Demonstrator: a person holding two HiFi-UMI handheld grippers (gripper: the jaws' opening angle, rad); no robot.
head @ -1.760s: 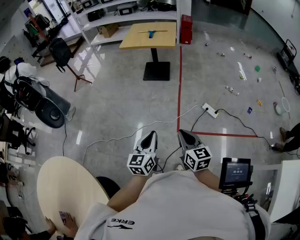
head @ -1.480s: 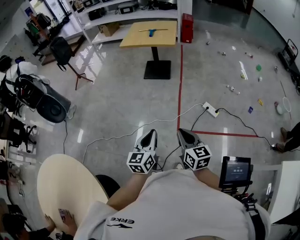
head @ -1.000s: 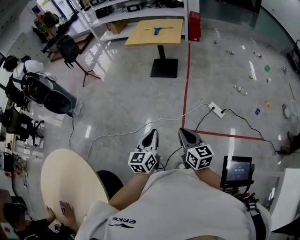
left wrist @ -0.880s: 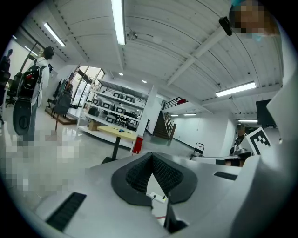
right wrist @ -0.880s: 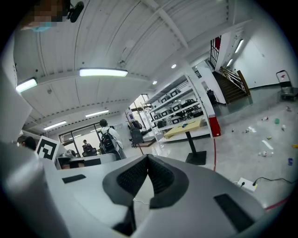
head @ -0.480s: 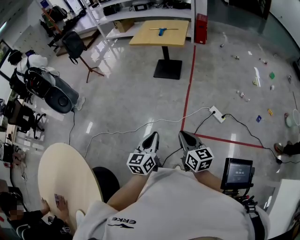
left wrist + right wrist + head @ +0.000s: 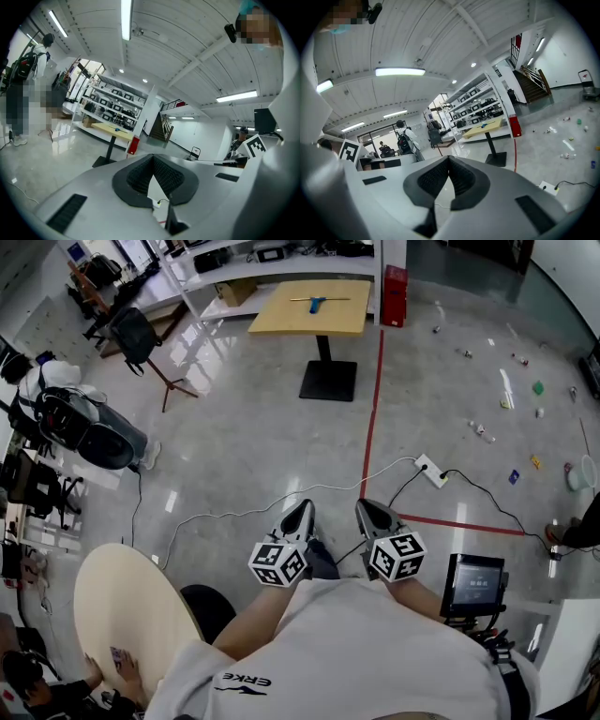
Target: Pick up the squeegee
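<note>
Head view — blue squeegee (image 7: 312, 303) lying on far yellow tabletop (image 7: 281, 320); left gripper (image 7: 300, 512) and right gripper (image 7: 367, 512) near, side by side — both jaws closed, empty.

The only print I can read is the brand name "ERKE", on the near left side of the person's white shirt (image 7: 356, 652). It appears upside down in the head view. The small screen (image 7: 476, 583) at near right shows writing too small to read.

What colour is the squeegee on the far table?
The squeegee is blue; the head view shows it best.
</note>
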